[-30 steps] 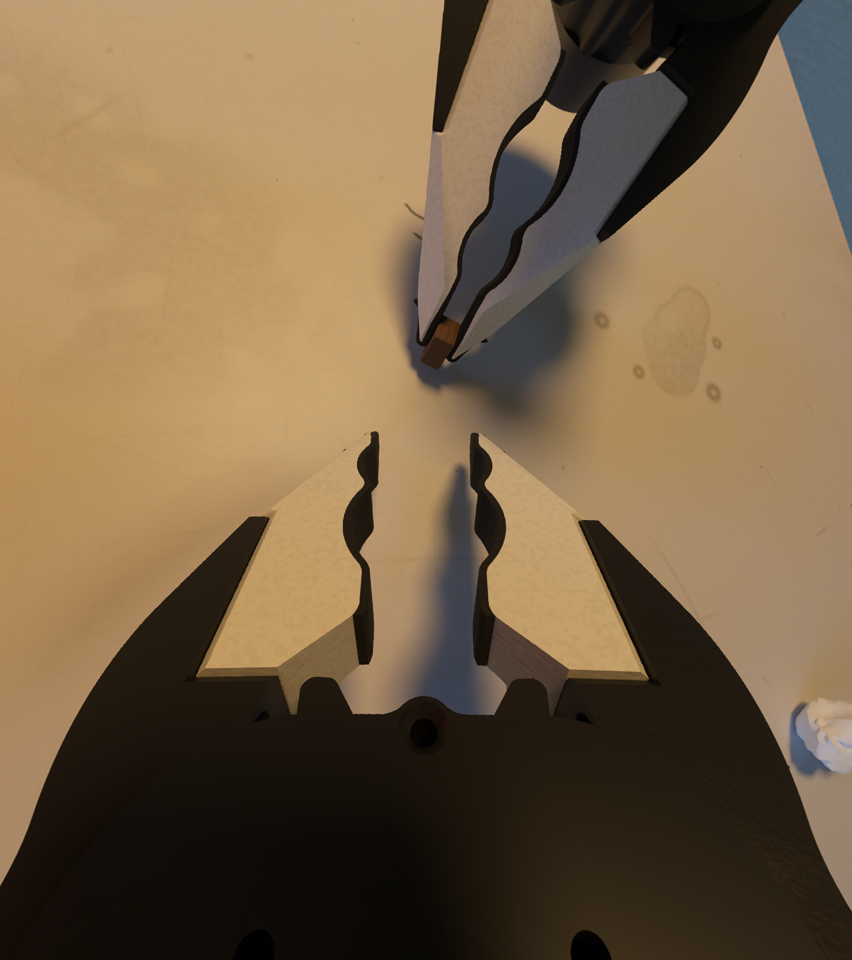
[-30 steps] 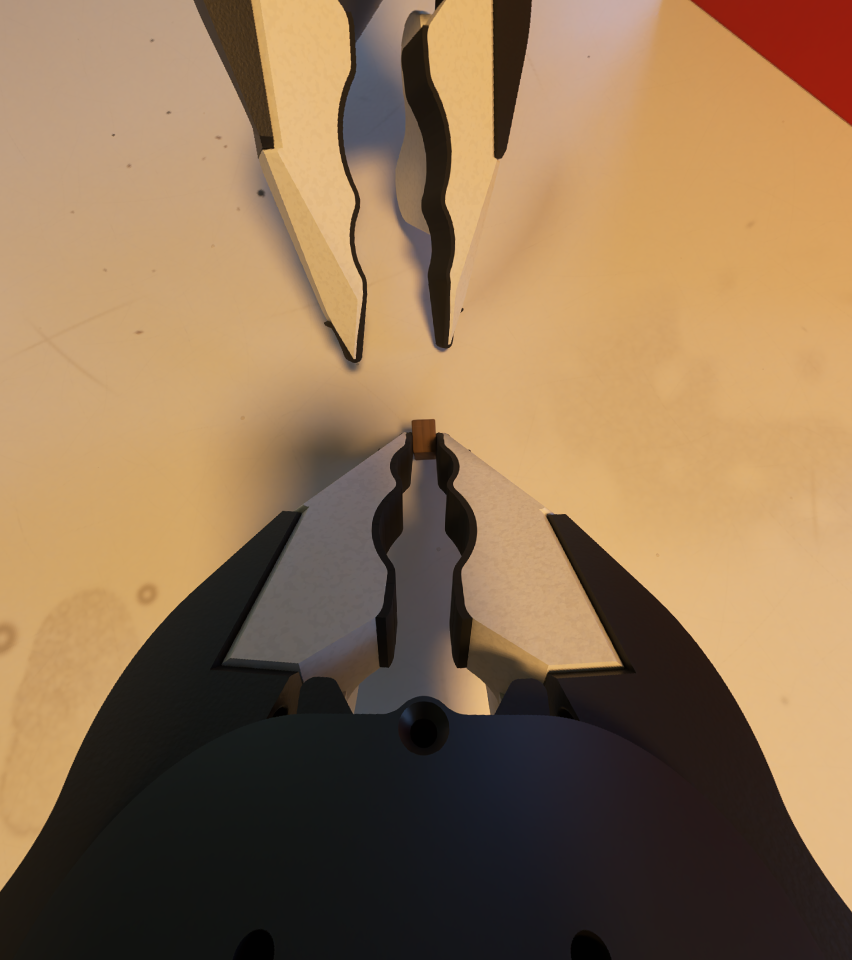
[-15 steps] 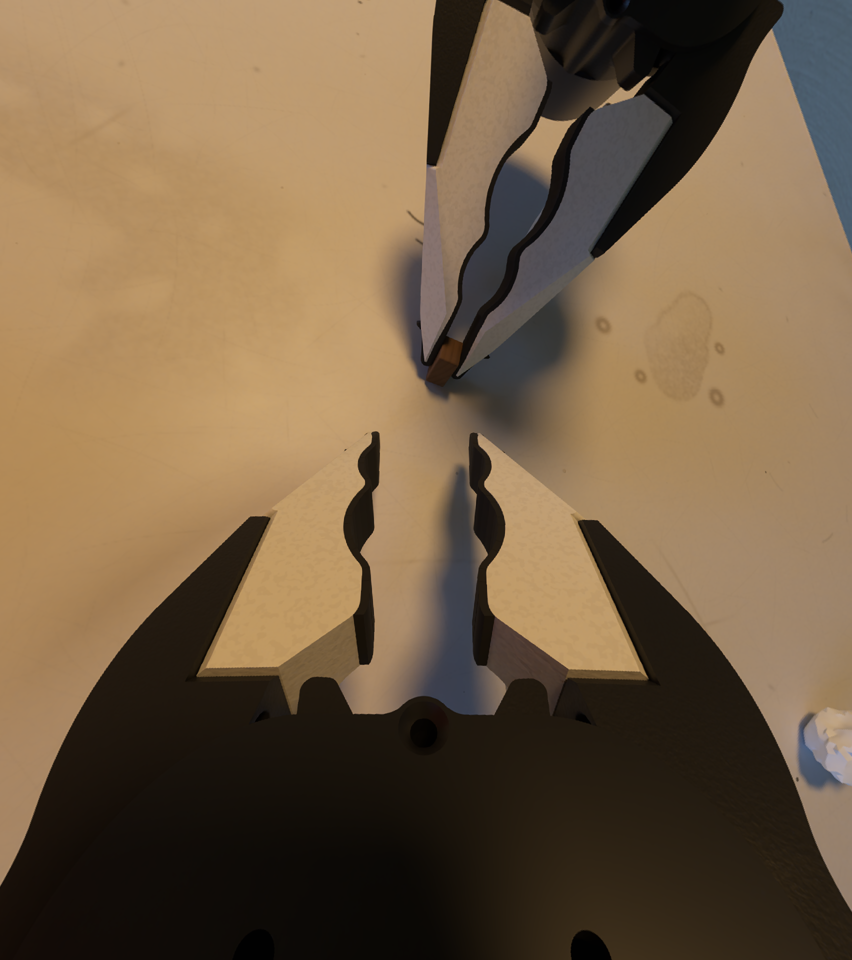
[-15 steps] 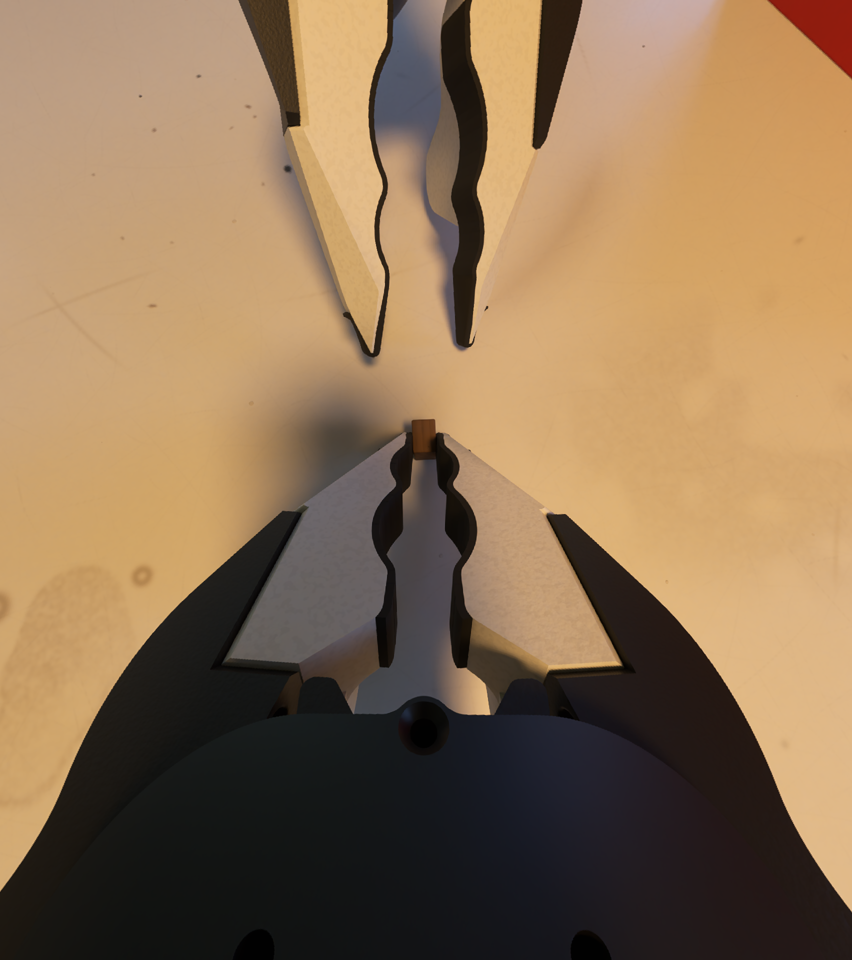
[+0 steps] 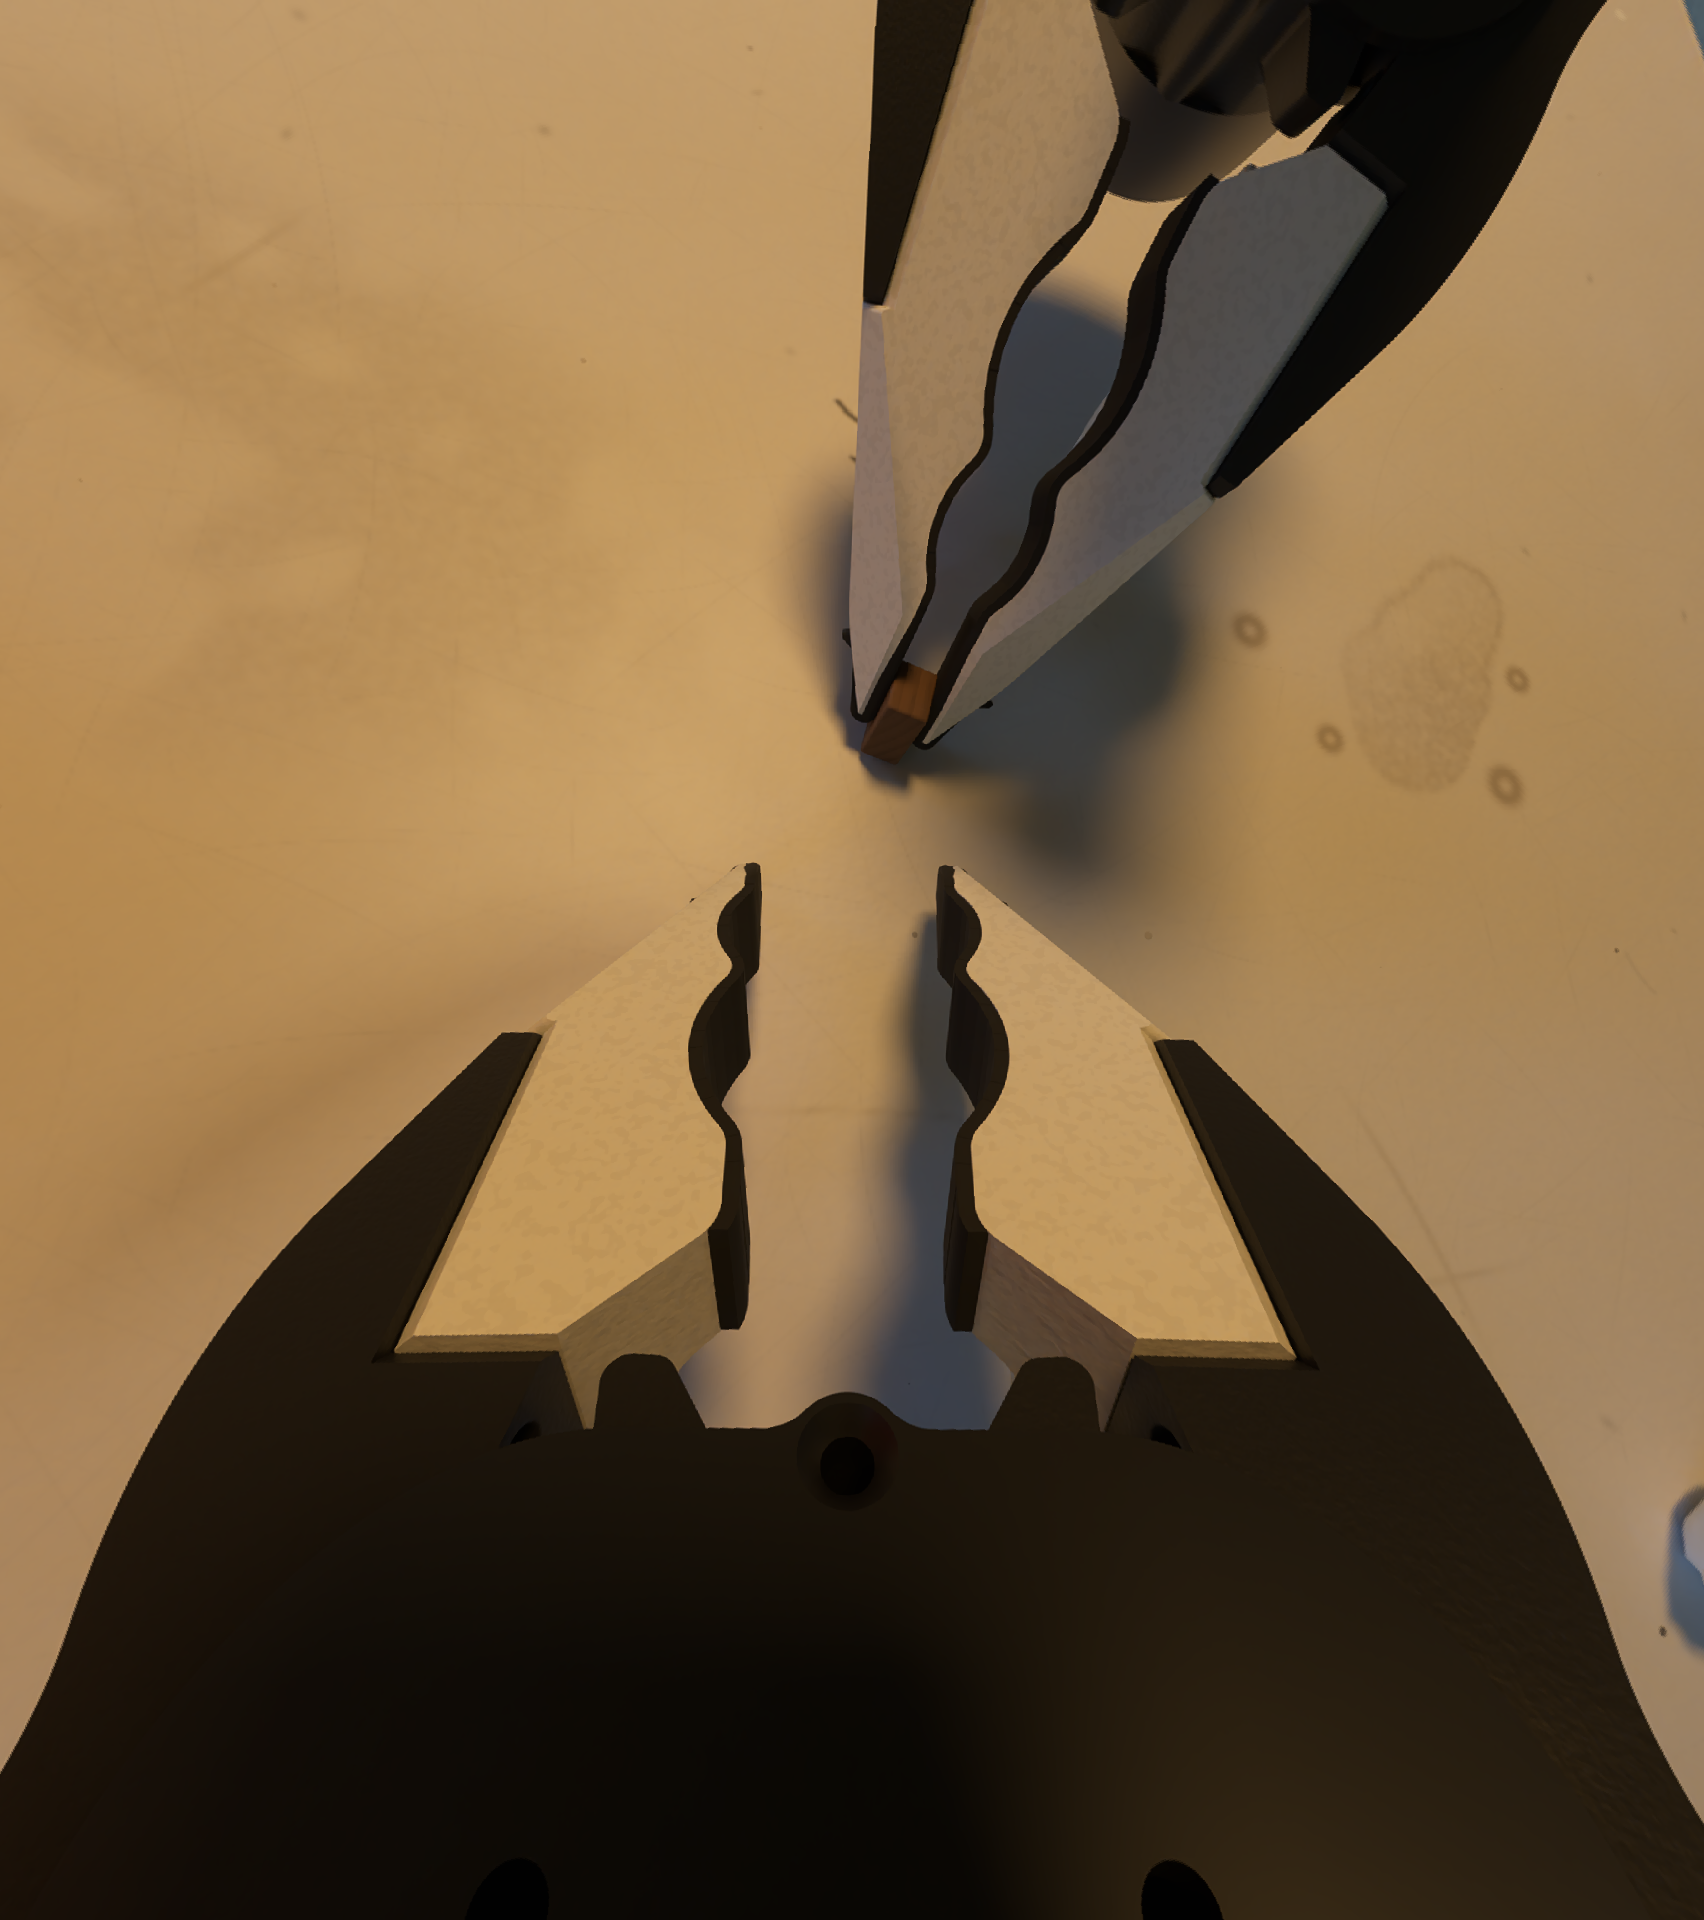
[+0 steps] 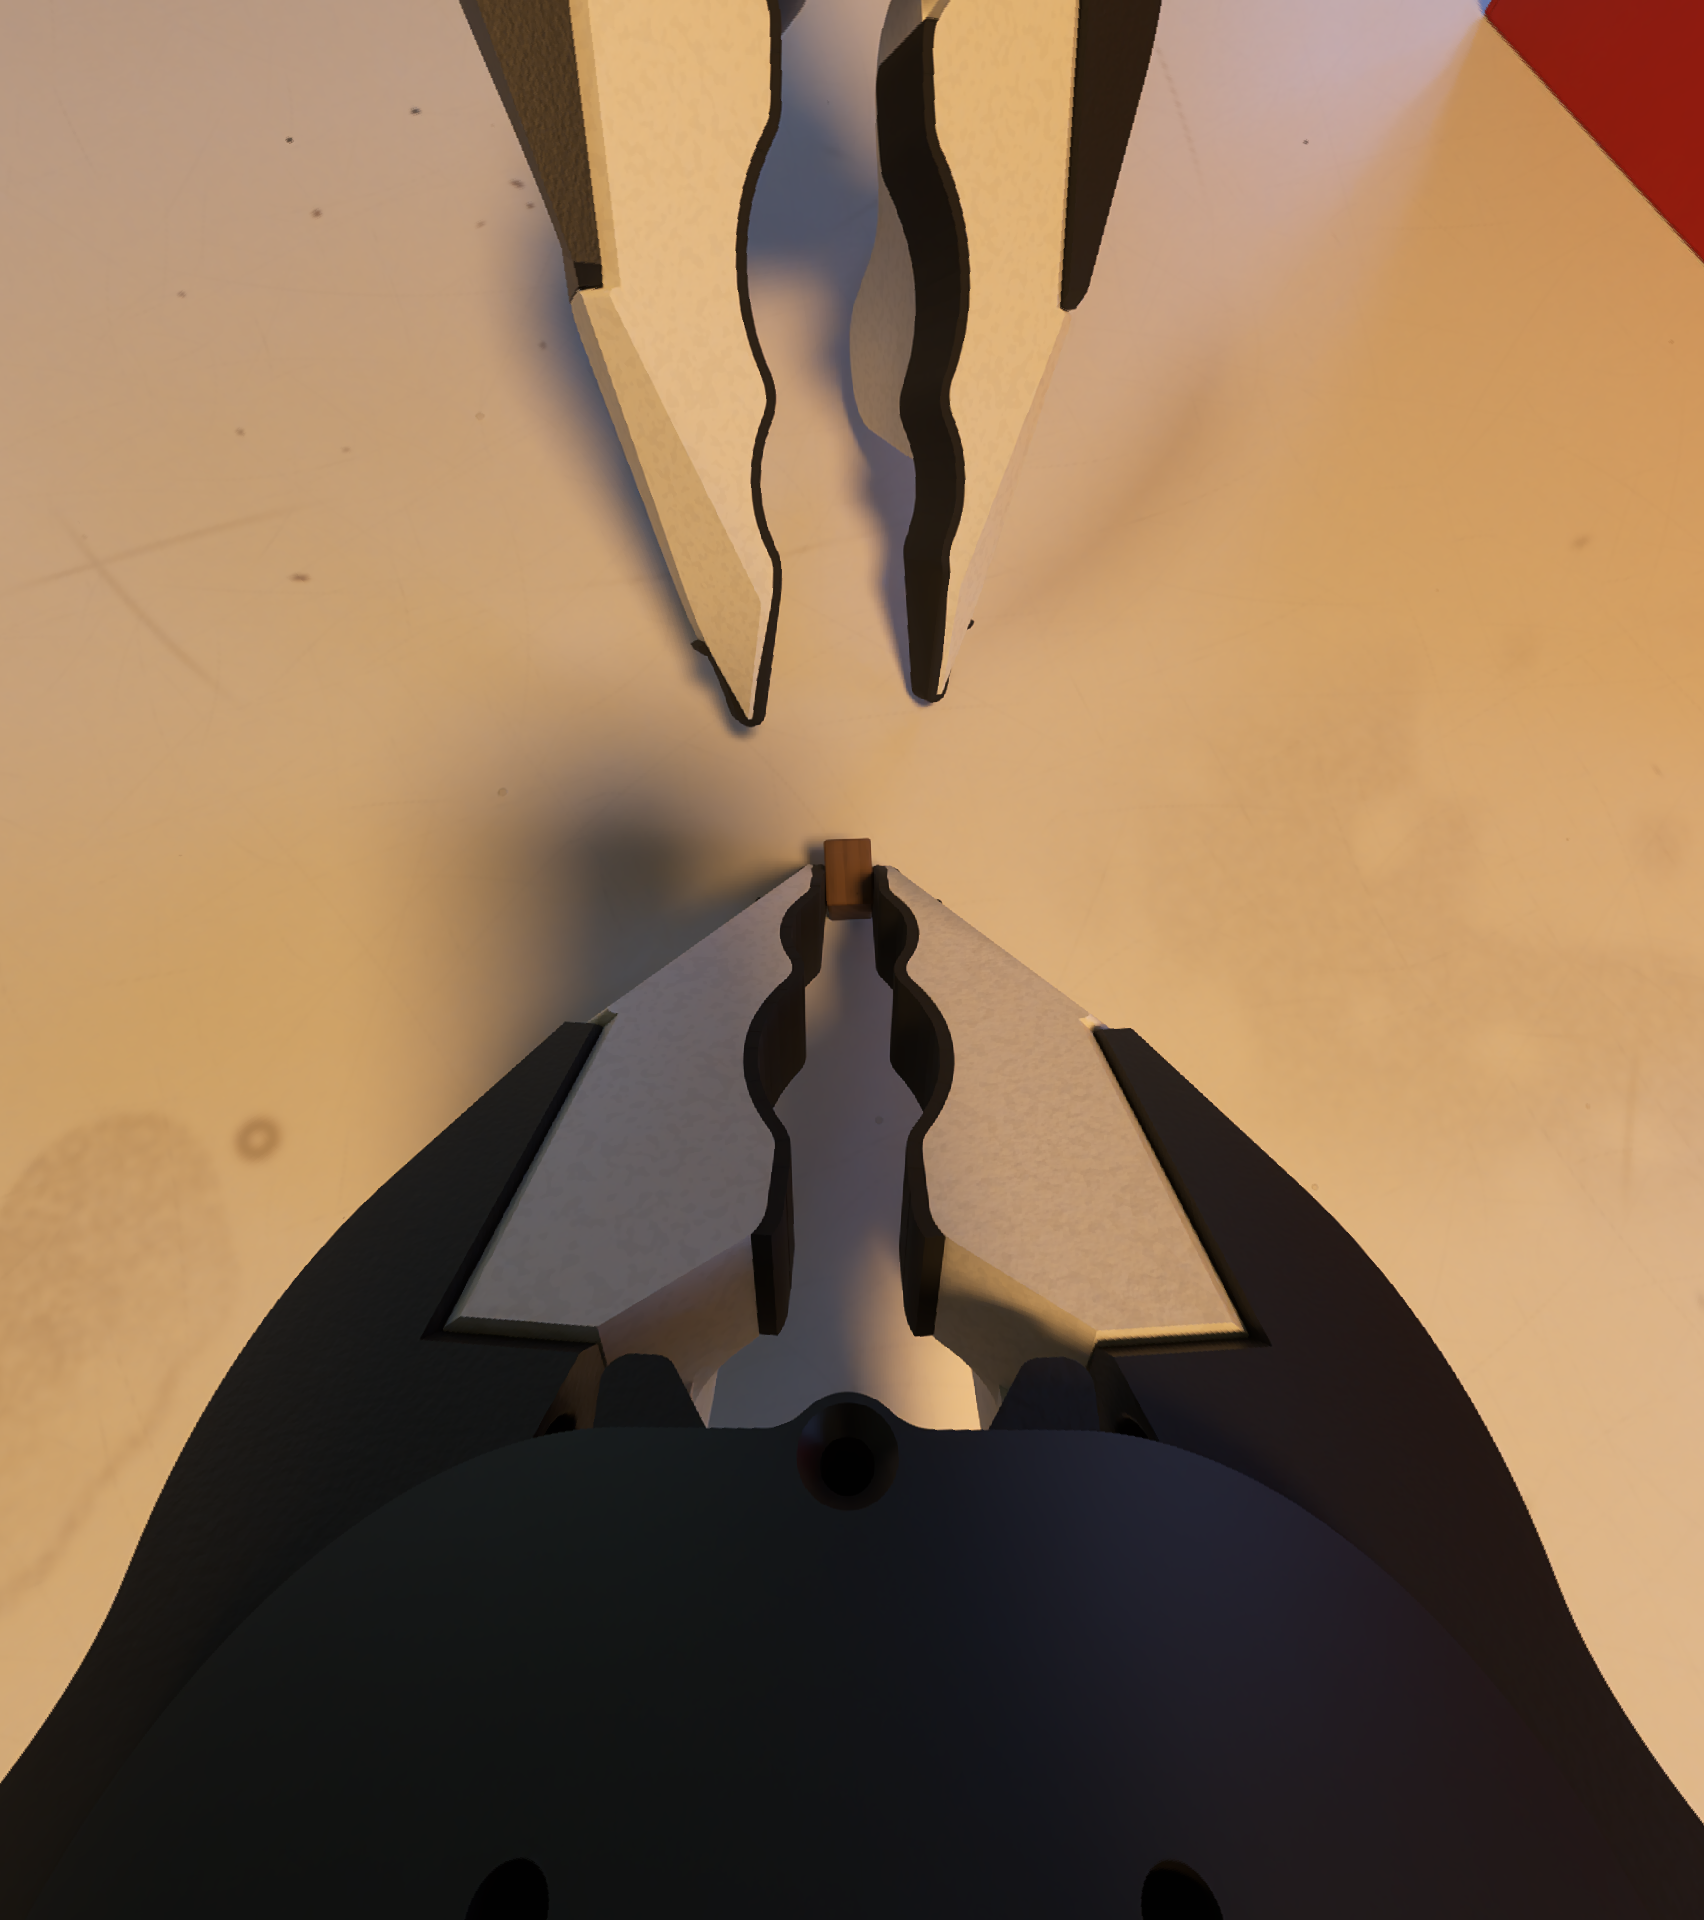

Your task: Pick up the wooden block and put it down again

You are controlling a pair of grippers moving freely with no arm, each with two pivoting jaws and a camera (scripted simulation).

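Block: the wooden block point(image 6: 847, 879) is being pinched at the very tips of the right claw point(image 6: 846, 883), low over the mid-desk point(image 5: 308, 623), well apart from the edges; contact cannot be told.
Long axis: being pointed toward the left claw point(image 5: 848, 873).
Left claw: being kept parted, nothing held, just beside.

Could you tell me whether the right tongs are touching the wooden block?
Touching. The right wrist view shows the right tongs closed on the block, one tip pressed against each side.
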